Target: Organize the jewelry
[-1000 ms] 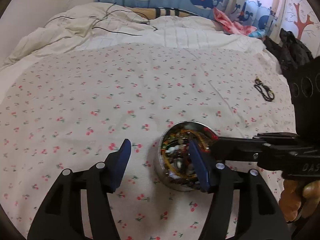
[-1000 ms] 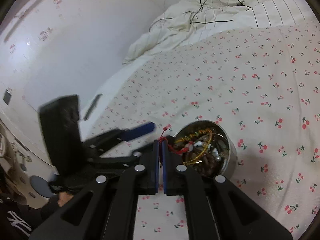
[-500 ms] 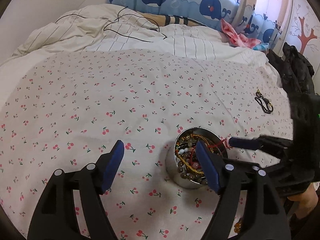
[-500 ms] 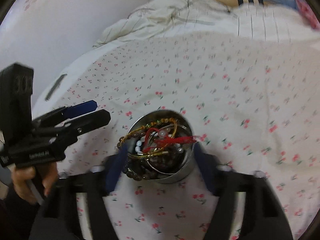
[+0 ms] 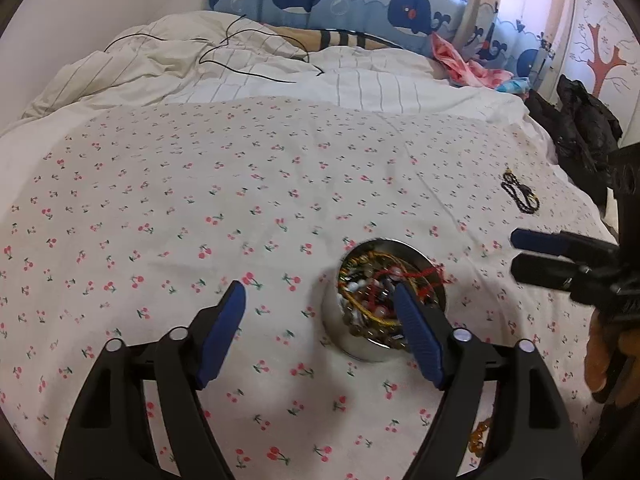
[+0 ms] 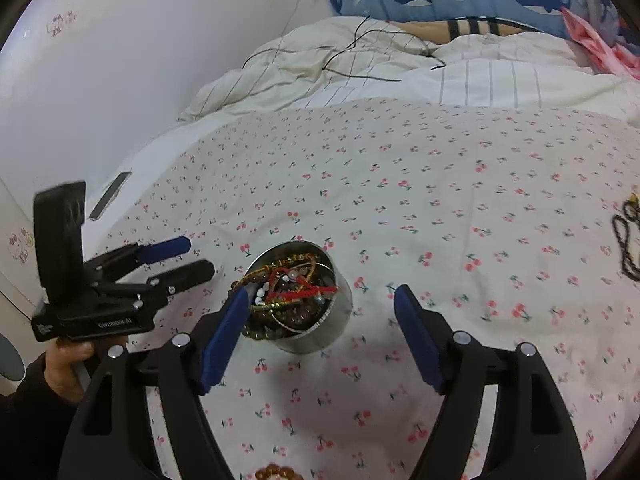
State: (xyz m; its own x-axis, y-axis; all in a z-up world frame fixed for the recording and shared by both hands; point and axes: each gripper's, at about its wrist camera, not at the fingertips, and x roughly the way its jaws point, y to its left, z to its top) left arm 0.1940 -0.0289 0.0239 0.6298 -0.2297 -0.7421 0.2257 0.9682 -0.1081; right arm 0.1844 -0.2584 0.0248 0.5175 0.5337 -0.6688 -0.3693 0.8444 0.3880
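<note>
Right wrist: tin [image 6: 304, 312] upright, mouth up.

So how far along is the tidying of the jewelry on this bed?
Mostly done, it seems: the round metal tin is heaped with beaded bracelets and a red cord. Nothing is in hand; the left gripper and right gripper are both opening with nothing between their pads. Left on the sheet: a black bead strand and amber beads near the lower edge.
</note>
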